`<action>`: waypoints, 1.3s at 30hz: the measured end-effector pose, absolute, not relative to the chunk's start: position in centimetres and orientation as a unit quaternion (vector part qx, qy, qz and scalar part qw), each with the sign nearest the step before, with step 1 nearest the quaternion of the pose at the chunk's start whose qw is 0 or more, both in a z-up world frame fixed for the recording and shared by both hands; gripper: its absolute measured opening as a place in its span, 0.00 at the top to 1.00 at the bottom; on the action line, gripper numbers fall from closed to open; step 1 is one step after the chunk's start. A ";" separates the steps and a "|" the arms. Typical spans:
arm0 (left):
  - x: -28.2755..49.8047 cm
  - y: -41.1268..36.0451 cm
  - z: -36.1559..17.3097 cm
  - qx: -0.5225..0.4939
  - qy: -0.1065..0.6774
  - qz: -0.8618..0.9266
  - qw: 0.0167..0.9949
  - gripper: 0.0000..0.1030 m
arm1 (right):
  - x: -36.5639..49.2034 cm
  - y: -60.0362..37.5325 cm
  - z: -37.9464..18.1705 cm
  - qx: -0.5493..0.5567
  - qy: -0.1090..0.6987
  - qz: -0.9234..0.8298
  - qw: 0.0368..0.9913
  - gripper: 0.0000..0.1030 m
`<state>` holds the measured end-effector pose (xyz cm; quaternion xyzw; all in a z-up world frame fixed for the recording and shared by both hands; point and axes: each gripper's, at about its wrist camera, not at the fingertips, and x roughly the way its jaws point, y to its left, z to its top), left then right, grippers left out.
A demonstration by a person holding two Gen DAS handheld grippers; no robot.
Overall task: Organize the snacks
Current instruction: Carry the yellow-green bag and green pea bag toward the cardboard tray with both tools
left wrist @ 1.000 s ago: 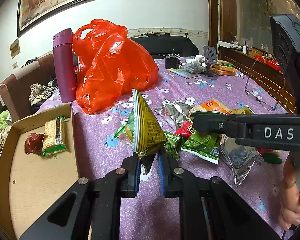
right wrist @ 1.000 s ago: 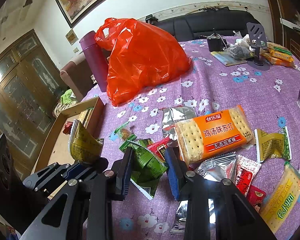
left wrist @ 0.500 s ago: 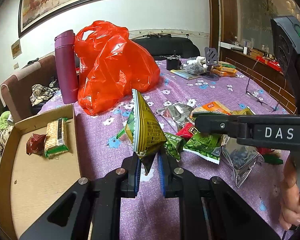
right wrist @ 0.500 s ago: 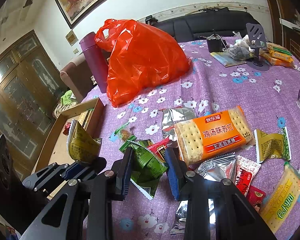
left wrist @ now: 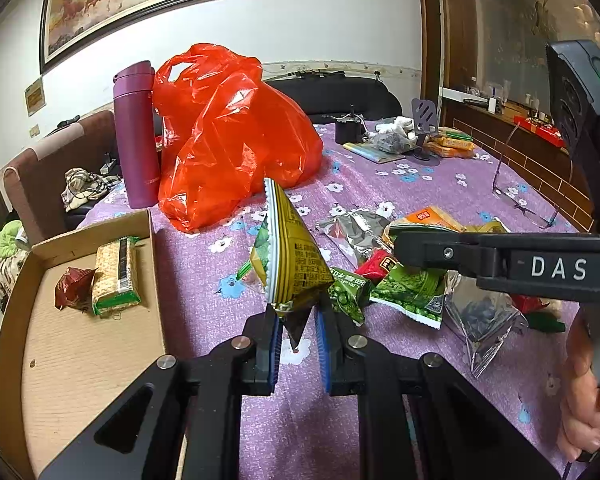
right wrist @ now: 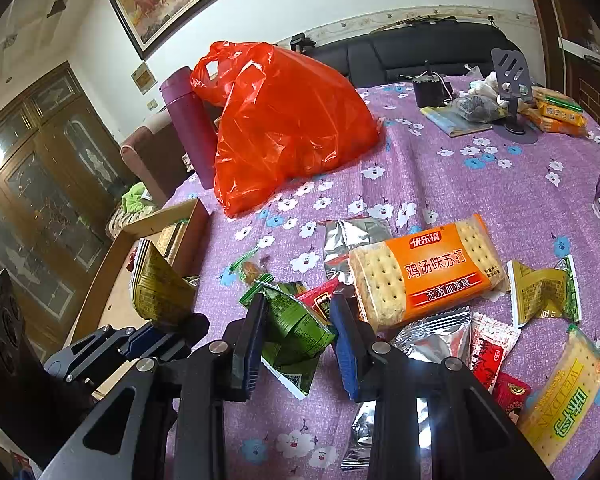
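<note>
My left gripper (left wrist: 296,320) is shut on a yellow-green snack packet (left wrist: 290,256) and holds it upright above the purple tablecloth, just right of the cardboard box (left wrist: 60,344). The packet also shows in the right wrist view (right wrist: 160,288). The box holds a cracker pack (left wrist: 114,272) and a small red packet (left wrist: 70,286). My right gripper (right wrist: 298,316) is open, its jaws either side of a green snack packet (right wrist: 296,328) lying in the snack pile. An orange cracker pack (right wrist: 428,272) lies just right of it.
A red plastic bag (right wrist: 284,120) and a purple flask (left wrist: 134,136) stand behind the box. Several loose snacks lie at the right (right wrist: 556,396). A phone stand (right wrist: 512,88), books and glasses (left wrist: 528,200) sit farther back.
The left gripper has shifted slightly toward the box with the packet held. The right gripper has hardly moved.
</note>
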<state>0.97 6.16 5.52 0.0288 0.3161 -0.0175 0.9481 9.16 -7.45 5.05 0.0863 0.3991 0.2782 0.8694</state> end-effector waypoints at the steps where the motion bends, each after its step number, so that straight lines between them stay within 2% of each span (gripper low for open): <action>1: 1.0 6.2 5.5 0.028 0.316 -0.018 0.948 0.86 | 9.2 -7.4 5.1 0.086 0.399 0.278 0.869 0.66; 11: 0.9 7.3 6.2 0.007 0.305 -0.011 0.952 0.86 | 8.9 -7.4 5.2 0.089 0.393 0.281 0.871 0.66; 21: 1.2 12.0 7.2 -0.081 0.301 0.019 0.950 0.86 | 6.7 -5.5 6.7 0.058 0.333 0.315 0.887 0.66; 29: -0.6 15.5 9.0 -0.116 0.294 0.029 0.948 0.86 | 6.0 -3.6 7.7 0.077 0.350 0.337 0.871 0.66; 39: -2.7 24.3 10.6 -0.161 0.307 0.094 0.933 0.86 | 5.4 4.1 8.8 0.078 0.385 0.391 0.832 0.65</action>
